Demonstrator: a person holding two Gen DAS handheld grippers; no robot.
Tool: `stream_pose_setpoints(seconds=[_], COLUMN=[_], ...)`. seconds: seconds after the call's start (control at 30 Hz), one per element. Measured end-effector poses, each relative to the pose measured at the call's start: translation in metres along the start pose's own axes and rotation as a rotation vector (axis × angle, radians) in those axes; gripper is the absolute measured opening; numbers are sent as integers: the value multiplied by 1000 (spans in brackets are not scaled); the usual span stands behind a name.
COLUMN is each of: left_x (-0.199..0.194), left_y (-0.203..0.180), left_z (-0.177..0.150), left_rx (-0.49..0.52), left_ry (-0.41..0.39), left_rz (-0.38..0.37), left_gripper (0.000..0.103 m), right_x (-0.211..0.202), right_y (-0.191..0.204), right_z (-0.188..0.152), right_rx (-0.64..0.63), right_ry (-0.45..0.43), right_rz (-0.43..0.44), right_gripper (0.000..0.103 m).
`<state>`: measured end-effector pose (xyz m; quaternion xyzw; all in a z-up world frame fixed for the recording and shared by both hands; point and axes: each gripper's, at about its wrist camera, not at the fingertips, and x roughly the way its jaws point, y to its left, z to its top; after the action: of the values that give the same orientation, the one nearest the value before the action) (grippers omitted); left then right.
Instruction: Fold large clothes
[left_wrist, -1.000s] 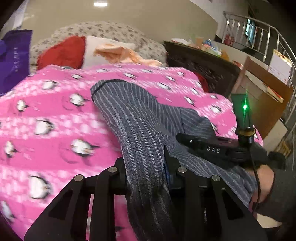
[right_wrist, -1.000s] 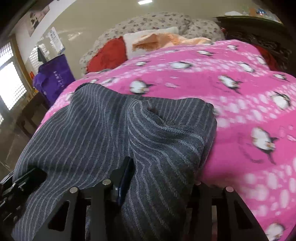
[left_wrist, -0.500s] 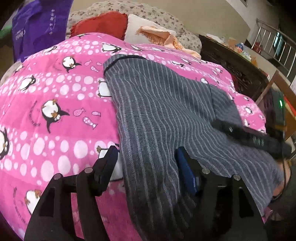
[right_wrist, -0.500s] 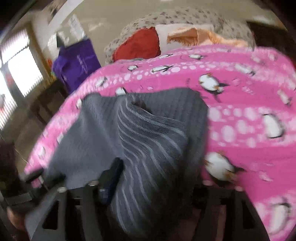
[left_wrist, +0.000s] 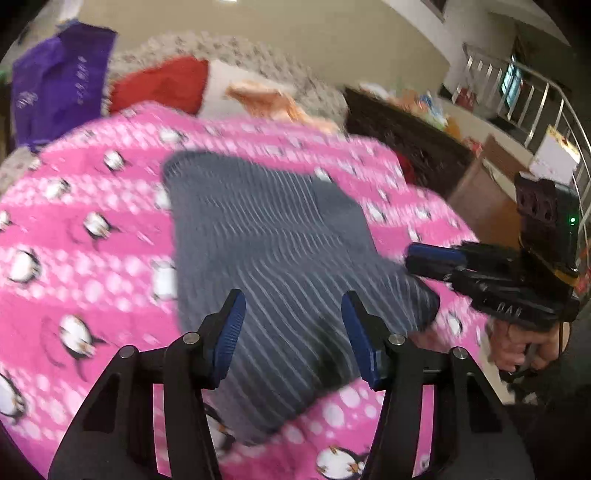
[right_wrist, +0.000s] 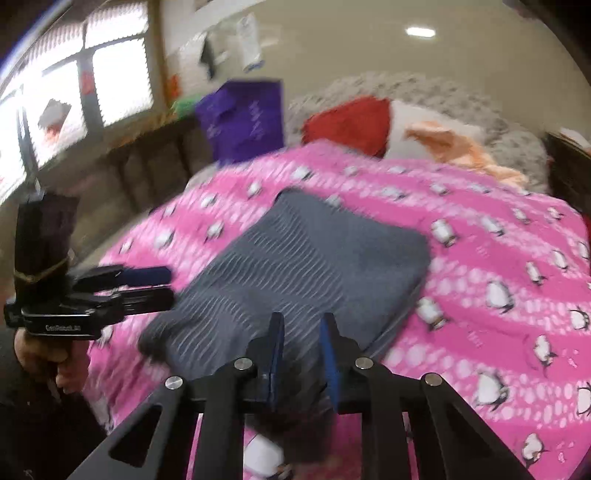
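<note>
A grey striped garment (left_wrist: 280, 258) lies folded flat on the pink penguin blanket (left_wrist: 92, 258); it also shows in the right wrist view (right_wrist: 306, 266). My left gripper (left_wrist: 293, 332) is open and empty, raised above the garment's near edge. My right gripper (right_wrist: 303, 354) is partly open with nothing between the pads, just above the garment's near end. The right gripper also shows at the right of the left wrist view (left_wrist: 436, 260), and the left gripper at the left of the right wrist view (right_wrist: 147, 282). Both views are motion-blurred.
Red (left_wrist: 162, 86) and white pillows and an orange cloth (left_wrist: 273, 99) lie at the bed's head. A purple bag (right_wrist: 243, 118) stands at the far left corner. A dark wooden cabinet (left_wrist: 402, 147) and a railing stand to the right. Windows (right_wrist: 74, 92) are on the left.
Both grippers let go of the garment and pulled back and up. The garment now lies flat and folded on the blanket.
</note>
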<state>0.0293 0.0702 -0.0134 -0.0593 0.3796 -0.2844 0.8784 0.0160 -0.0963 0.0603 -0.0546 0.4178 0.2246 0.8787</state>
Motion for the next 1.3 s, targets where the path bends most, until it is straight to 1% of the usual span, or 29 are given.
stream_pose_setpoints(seconds=[0.03,0.07,0.1,0.13,0.17,0.23,0.3,0.37,0.43,0.5,0.53,0.6,0.67,0.77,0.83,0.9,0.97,1.0,1.03,1.1,1.13,1.17,1.2,1.23,1.27,1.3], left_x=[13,23,33,35,37,39,40,39,40,41,42,43,43,40,37,32,20,10,-2,-18,-25,-31,-35,-39,-44,-47], left_y=[0,1,3,2,1,1,-2,-4,-7,-9,-10,-10,-7,4,9,11,6,-1,-10,-28,-37,-45,-51,-58,-65,-70], left_z=[-6,-12,-18,-22,-23,-21,-21,-23,-24,-22,-22,-19,-17,-16,-14,-11,-6,-3,0,4,5,6,7,7,8,8], left_rx=[-9,-24,-35,-19,-15,-40,-36,-25,-6,-6,-14,-39,-86,-195,-241,-260,-259,-247,-225,-195,-179,-163,-164,-166,-167,-174], left_ry=[51,87,109,78,70,69,55,36,24,17,20,28,25,-11,-17,-1,19,14,9,5,-2,-3,4,18,32,45], left_rz=[16,23,27,36,39,45,60,53,32,13,10,6,-3,-38,-68,-101,-103,-83,-52,17,42,84,123,146,169,203], left_gripper=[54,53,53,53,53,54,55,63,79,86,87,89,89,89,89,89,89,89,89,89,89,89,89,89,89,89], right_x=[7,24,31,29,29,28,28,25,25,25,24,23,22,21,18,9,-8,-21,-27,-44,-48,-55,-59,-68,-76,-82], right_y=[0,-2,-5,-8,-11,-16,-16,-15,-13,-11,-9,-7,-8,-7,-6,-4,-4,-5,-6,-13,-15,-20,-23,-27,-28,-27], right_z=[-9,-20,-29,-35,-38,-37,-38,-43,-46,-50,-52,-54,-55,-55,-52,-47,-44,-42,-42,-42,-43,-45,-48,-53,-57,-58], right_rx=[-3,6,16,24,38,81,99,116,143,159,155,157,172,172,164,155,160,176,188,264,299,363,413,487,530,548], right_ry=[38,109,117,65,50,48,38,15,-7,-30,-41,-59,-65,-60,-56,-61,-105,-132,-138,-106,-88,-56,-36,-24,-25,-28], right_rz=[2,-7,3,19,29,42,38,28,19,0,-13,-35,-35,-38,-48,-69,-79,-97,-113,-178,-198,-228,-238,-231,-219,-211], right_gripper=[19,19,18,18,18,19,19,20,21,22,23,24,24,24,25,26,26,26,26,31,31,31,31,31,31,31])
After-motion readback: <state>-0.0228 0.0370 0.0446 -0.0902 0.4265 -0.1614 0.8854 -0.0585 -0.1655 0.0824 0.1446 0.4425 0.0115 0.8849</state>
